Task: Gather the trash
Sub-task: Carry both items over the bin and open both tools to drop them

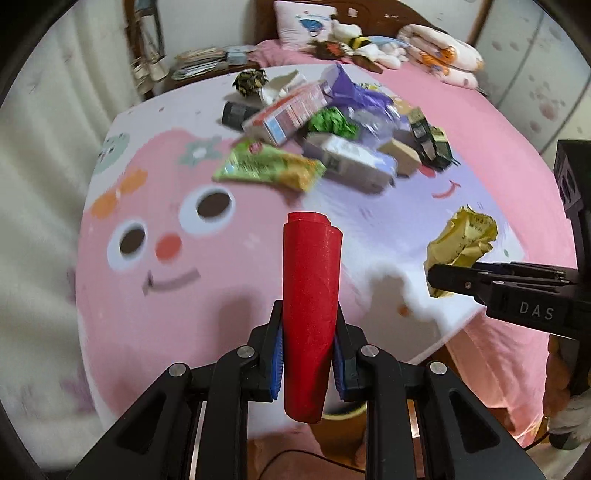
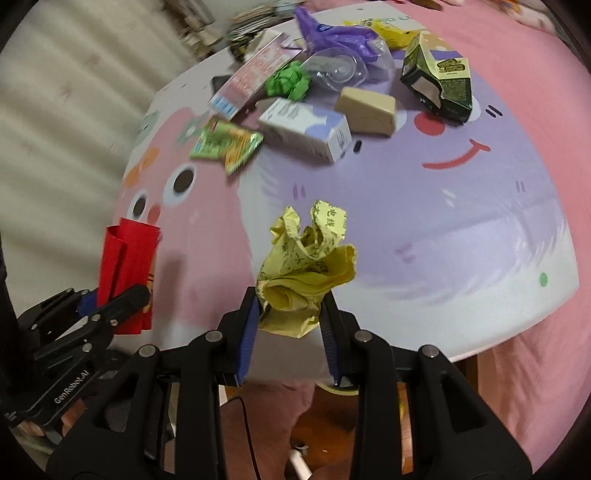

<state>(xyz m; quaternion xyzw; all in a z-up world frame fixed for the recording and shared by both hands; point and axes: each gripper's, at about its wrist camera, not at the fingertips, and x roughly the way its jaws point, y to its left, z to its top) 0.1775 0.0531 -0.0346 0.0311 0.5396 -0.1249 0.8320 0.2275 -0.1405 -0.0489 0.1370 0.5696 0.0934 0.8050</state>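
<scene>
My left gripper [image 1: 309,343] is shut on a folded red paper packet [image 1: 312,295], held upright above the near edge of the table. The same red packet [image 2: 127,269] shows at the left of the right wrist view. My right gripper [image 2: 290,317] is shut on a crumpled yellow paper wad [image 2: 308,266], which also appears as the yellow wad [image 1: 461,240] at the right of the left wrist view. Further back on the table lies a heap of trash: a green snack bag [image 1: 269,168], a white-and-purple carton [image 2: 306,129], a pink box [image 1: 288,110] and a dark green carton [image 2: 439,81].
The round table carries a pink and lilac cartoon cloth [image 2: 406,221]. A crumpled green paper [image 2: 290,79], a clear plastic cup [image 2: 340,68], a purple bag [image 2: 332,33] and a tan block [image 2: 367,107] lie in the heap. Behind is a bed with a pillow [image 1: 306,22] and plush toys [image 1: 354,44].
</scene>
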